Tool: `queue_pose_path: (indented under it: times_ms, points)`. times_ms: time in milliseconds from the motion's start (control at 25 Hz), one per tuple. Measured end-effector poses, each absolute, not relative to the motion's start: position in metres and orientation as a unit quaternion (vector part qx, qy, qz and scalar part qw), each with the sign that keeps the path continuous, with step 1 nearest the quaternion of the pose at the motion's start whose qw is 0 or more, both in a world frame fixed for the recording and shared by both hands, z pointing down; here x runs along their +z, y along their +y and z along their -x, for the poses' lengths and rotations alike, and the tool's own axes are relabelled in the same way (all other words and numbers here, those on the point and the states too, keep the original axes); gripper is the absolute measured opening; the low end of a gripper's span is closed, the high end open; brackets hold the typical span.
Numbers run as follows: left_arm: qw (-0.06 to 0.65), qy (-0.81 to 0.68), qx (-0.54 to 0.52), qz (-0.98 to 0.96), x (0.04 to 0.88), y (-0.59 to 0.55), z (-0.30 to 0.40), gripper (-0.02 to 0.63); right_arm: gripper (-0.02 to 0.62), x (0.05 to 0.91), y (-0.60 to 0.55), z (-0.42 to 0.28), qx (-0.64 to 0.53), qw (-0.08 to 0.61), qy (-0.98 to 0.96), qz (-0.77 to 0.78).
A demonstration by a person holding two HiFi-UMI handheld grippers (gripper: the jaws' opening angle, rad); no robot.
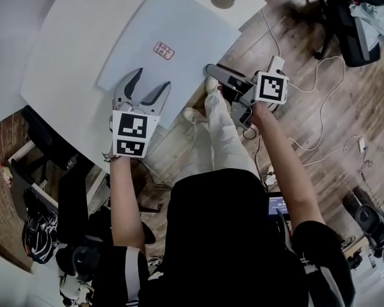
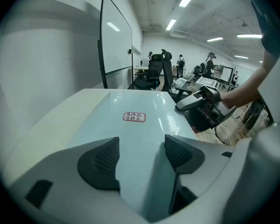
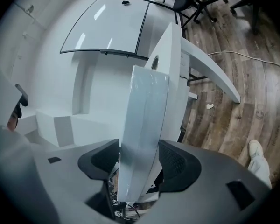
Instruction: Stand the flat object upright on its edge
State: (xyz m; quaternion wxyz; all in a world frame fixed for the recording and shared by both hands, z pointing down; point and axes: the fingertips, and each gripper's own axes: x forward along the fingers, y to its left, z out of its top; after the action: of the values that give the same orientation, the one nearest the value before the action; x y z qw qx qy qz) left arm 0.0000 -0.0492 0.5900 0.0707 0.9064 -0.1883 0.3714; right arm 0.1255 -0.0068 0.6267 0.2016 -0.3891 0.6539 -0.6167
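Two grippers, neither gripping. Best play, I'd say: left gripper (image 1: 152,80) steadies the near edge while right gripper (image 3: 137,160) bites squarely on the overhanging side before any lift, so the panel (image 1: 179,24) pivots without sliding. Left jaws gape just above the panel, flat on the bench (image 1: 67,47), nothing between them. Right jaws stand released, straddling its right edge, pads not pressing.

"What's the left claw (image 2: 141,143) doing?"

"Its jaws stand apart, pinching nothing. The pale flat panel (image 2: 116,125) lies on the white desk (image 2: 56,120), seen between and beyond them, red-bordered label (image 2: 134,116) face up."

"And at the panel's right edge?"

"The right claw (image 2: 189,112), in a hand (image 2: 231,99). Whiteboard (image 2: 115,41) behind on the left, an office chair (image 2: 154,71), people far back."
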Motion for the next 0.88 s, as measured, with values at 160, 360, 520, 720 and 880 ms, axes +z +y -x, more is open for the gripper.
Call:
queue_pose_path:
  times_ms: [160, 360, 520, 720, 880]
  points:
    - [0.070, -0.185, 0.373, -0.907, 0.589, -0.046, 0.001, 0.317, 0.262, 0.630, -0.007, -0.123, -0.620, 0.201, 0.655, 0.382]
    - [0.066, -0.182, 0.373, -0.907, 0.589, -0.038, 0.000, 0.311, 0.267, 0.631, -0.003, -0.121, -0.627, 0.213, 0.652, 0.368]
    - [0.063, -0.177, 0.374, -0.908, 0.590, -0.035, -0.005, 0.305, 0.268, 0.631, -0.003, -0.124, -0.627, 0.219, 0.654, 0.362]
    - [0.058, -0.174, 0.373, -0.910, 0.588, -0.033, -0.003, 0.299, 0.282, 0.631, -0.007, -0.121, -0.620, 0.220, 0.664, 0.355]
    - [0.056, -0.171, 0.374, -0.910, 0.588, -0.031, -0.002, 0.295, 0.288, 0.631, -0.011, -0.116, -0.623, 0.221, 0.664, 0.350]
